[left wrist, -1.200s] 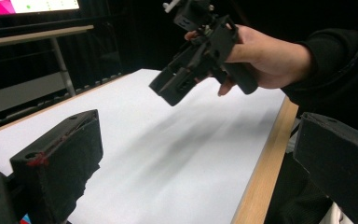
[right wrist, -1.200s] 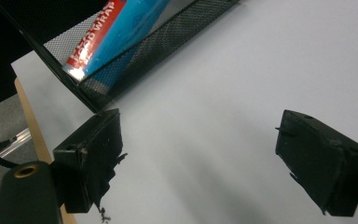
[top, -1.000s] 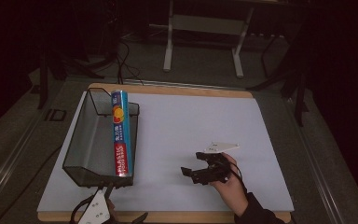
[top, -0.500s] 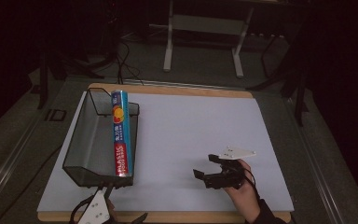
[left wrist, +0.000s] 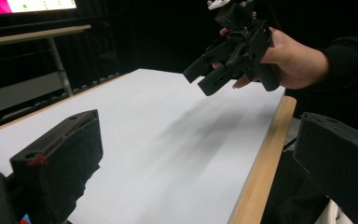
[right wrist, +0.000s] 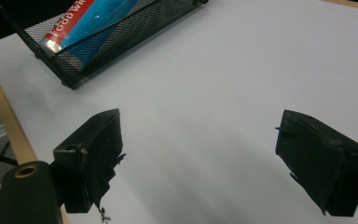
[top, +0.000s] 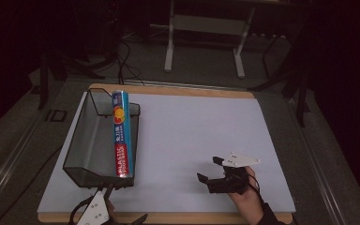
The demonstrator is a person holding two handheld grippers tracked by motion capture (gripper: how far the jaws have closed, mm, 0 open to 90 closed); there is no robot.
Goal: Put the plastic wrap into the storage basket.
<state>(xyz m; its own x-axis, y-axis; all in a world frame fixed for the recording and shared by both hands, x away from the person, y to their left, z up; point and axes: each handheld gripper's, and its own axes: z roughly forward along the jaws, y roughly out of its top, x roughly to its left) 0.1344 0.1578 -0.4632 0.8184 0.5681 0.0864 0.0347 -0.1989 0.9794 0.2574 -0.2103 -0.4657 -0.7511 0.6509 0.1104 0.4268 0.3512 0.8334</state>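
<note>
A black mesh basket (top: pixel 79 140) stands at the left of the white table top (top: pixel 201 126). A long blue and red box of plastic wrap (top: pixel 121 136) lies along the basket's right side. My right gripper (top: pixel 208 168) hovers near the front right of the table, held in a hand, pointing left toward the basket. It is open with nothing between its pads (right wrist: pixel 200 154). My left gripper (top: pixel 122 208) sits at the front edge just below the basket, also open and empty (left wrist: pixel 200 158). In the left gripper view the right gripper (left wrist: pixel 199 81) hangs above the table.
The wooden table edge (top: pixel 192 218) runs along the front. Behind the table stands a white metal frame (top: pixel 204 42) on a dark floor with cables. In the right gripper view the mesh basket (right wrist: pixel 121 37) and the box (right wrist: pixel 88 18) lie ahead at upper left.
My right gripper has moved to the right and slightly nearer the front edge, still open. The left gripper, basket and box have stayed in place.
</note>
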